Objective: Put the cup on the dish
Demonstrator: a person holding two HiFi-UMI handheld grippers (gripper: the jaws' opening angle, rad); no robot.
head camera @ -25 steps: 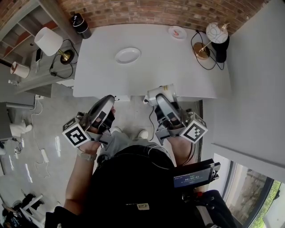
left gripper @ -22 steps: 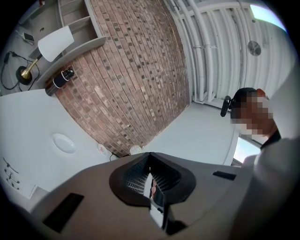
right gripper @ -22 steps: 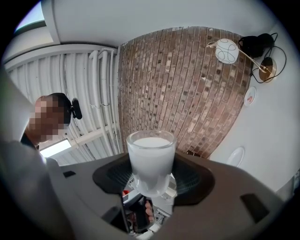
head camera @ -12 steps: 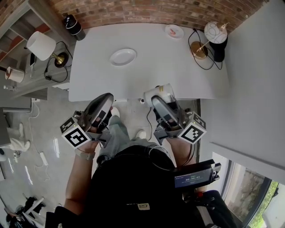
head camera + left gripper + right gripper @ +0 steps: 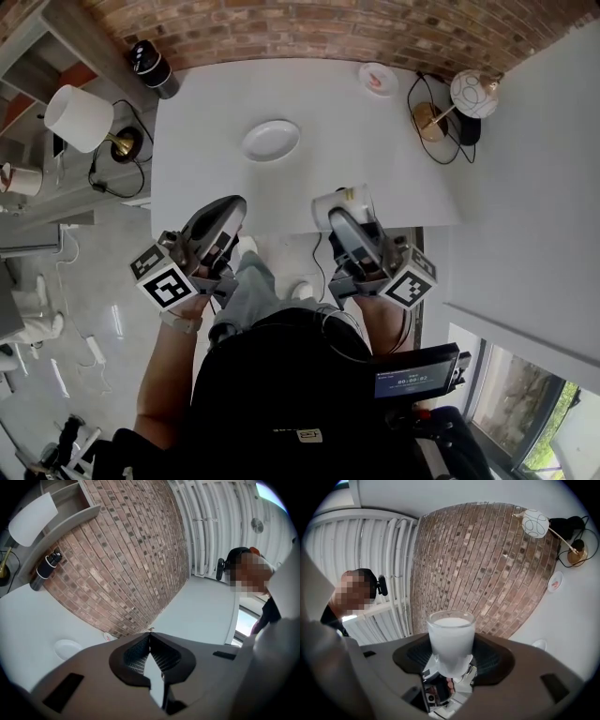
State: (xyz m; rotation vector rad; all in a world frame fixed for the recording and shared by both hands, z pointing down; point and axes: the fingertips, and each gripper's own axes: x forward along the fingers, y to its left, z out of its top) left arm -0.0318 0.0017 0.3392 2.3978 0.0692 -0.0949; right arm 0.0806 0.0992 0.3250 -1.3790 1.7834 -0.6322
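A frosted white cup [image 5: 451, 644] sits between the jaws of my right gripper [image 5: 451, 667], which is shut on it; in the head view the cup [image 5: 341, 206] hangs over the table's near edge. The white oval dish [image 5: 271, 141] lies on the white table [image 5: 216, 178] to the far left of the cup, and shows small in the left gripper view as the dish [image 5: 66, 648]. My left gripper [image 5: 228, 212] is held at the table's near edge, jaws shut with nothing in them; its tips [image 5: 150, 637] meet.
A small pink-marked plate [image 5: 378, 79] and a globe lamp [image 5: 473, 92] with cables stand at the table's far right. A dark bottle [image 5: 150, 64] is at the far left corner. A white-shaded lamp [image 5: 77, 116] sits on a side shelf. Brick wall runs behind the table.
Both grippers and the cup have come a little farther forward over the table's near edge. The view has shifted slightly right.
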